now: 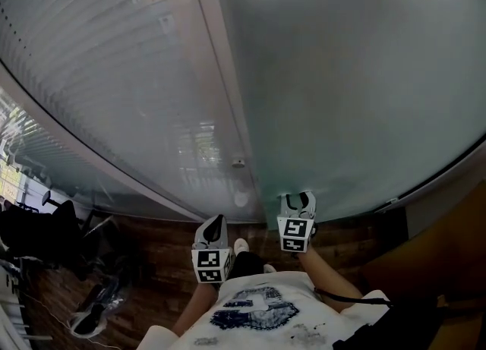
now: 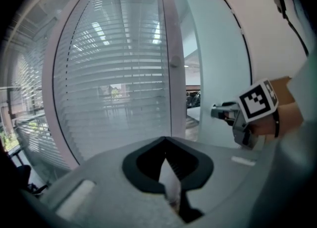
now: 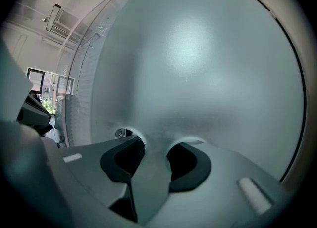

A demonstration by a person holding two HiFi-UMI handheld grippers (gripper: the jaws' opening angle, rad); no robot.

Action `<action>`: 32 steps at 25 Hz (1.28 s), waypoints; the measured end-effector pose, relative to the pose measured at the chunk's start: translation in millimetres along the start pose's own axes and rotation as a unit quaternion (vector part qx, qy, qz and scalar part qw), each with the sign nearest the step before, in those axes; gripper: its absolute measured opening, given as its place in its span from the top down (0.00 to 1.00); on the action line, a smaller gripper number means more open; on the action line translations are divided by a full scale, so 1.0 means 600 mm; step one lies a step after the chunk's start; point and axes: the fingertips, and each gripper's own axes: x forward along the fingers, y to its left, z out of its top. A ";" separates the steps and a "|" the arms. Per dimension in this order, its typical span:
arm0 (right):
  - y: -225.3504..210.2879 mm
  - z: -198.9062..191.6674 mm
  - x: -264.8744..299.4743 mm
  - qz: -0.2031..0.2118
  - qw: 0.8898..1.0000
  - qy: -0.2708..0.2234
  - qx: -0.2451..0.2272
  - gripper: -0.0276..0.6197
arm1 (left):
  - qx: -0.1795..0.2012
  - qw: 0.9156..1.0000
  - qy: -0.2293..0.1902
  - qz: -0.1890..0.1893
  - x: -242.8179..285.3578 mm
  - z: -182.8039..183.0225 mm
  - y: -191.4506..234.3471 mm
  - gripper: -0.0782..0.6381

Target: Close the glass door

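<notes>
The frosted glass door (image 1: 342, 75) fills the right half of the head view. My right gripper (image 1: 297, 203) is low on its left edge. In the right gripper view the door (image 3: 198, 64) runs down between the two jaws, and the right gripper (image 3: 153, 145) is shut on that edge. The left gripper view shows the right gripper (image 2: 218, 112) at the door's edge (image 2: 218, 73), with a gap to the pale door post (image 2: 171, 64). My left gripper (image 1: 216, 225) hangs free left of the door, its jaws (image 2: 166, 148) shut on nothing.
A glass wall with blinds (image 1: 99, 60) stands left of the post (image 1: 220, 60), which carries a small round fitting (image 1: 238, 162). A black office chair (image 1: 45, 227) and a shoe (image 1: 95, 307) are on the wood floor at the lower left. A brown wall (image 1: 448, 242) stands at the right.
</notes>
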 end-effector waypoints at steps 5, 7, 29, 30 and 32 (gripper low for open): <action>-0.004 0.002 0.003 -0.003 1.000 0.000 0.000 0.74 | 0.019 1.000 -0.011 -0.008 0.023 0.015 0.004 0.89; -0.005 0.001 0.008 -0.004 1.000 0.000 0.000 0.74 | 0.028 1.000 -0.013 -0.005 0.028 0.013 0.011 0.89; -0.022 0.017 0.047 -0.025 1.000 -0.008 0.000 0.74 | 0.014 1.000 0.005 -0.013 0.047 -0.006 0.045 0.89; -0.022 0.017 0.050 -0.026 1.000 -0.008 0.001 0.74 | 0.014 1.000 0.005 -0.013 0.049 -0.007 0.047 0.89; -0.022 0.012 0.053 -0.027 1.000 -0.008 0.001 0.74 | 0.013 1.000 0.004 -0.016 0.052 -0.009 0.047 0.89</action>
